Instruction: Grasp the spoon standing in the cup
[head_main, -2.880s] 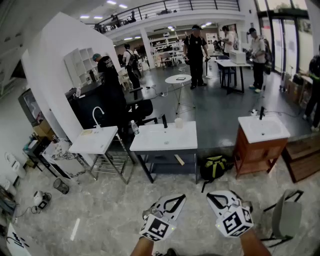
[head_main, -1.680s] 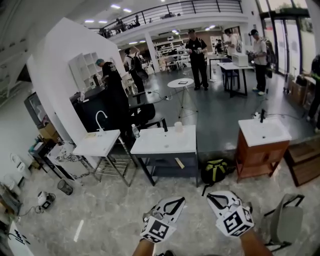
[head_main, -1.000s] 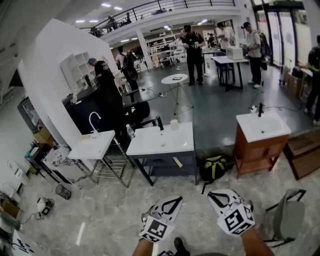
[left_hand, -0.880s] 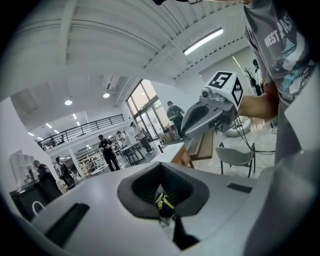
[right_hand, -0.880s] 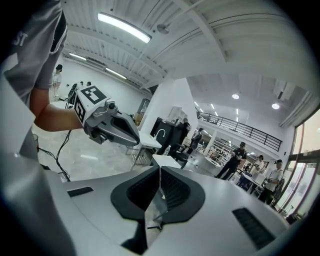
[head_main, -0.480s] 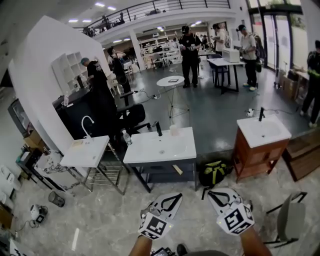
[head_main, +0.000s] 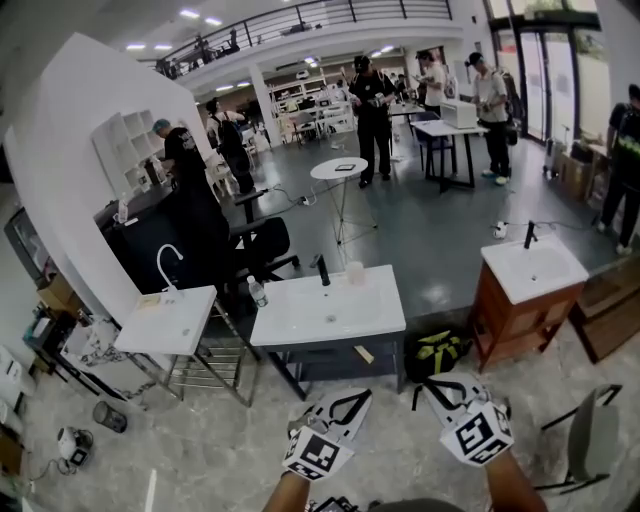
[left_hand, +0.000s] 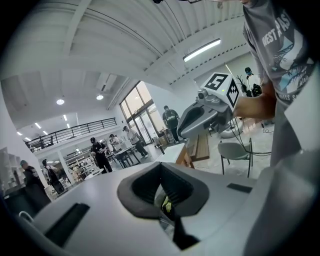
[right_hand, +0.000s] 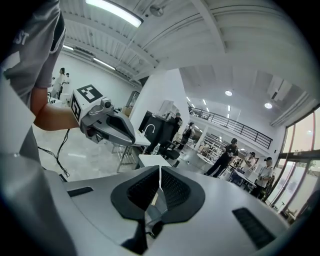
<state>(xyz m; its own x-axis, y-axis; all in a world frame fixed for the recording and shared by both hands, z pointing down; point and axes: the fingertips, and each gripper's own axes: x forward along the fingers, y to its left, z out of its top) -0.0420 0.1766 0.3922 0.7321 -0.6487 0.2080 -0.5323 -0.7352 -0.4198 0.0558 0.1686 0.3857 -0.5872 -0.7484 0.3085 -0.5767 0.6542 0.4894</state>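
So there are three sinks in a row. The middle sink (head_main: 300, 325) is the widest, a white basin on a dark frame. There's a smaller white one (head_main: 165, 322) to its left and one on a wood cabinet (head_main: 533, 268) off to the right. A backpack (head_main: 437, 352) sits on the floor between the middle and right ones.

The person is well back from all of that, holding both grippers low over the floor, side by side and not touching, noses aimed toward the middle sink. The left gripper (head_main: 345, 403) has its jaws pressed together with nothing caught in them, which is plain in its own view (left_hand: 161, 172). It's the same story for the right gripper (head_main: 440, 388): pads meet tip to tip and it's empty (right_hand: 160, 174). Neither one touches anything.

The cup (head_main: 354, 272) stands upright on the back rim of the middle sink, just right of the black tap (head_main: 322, 270). It's too small in the head view to tell whether the spoon is in it. A bottle (head_main: 258, 292) stands at that sink's back left corner.
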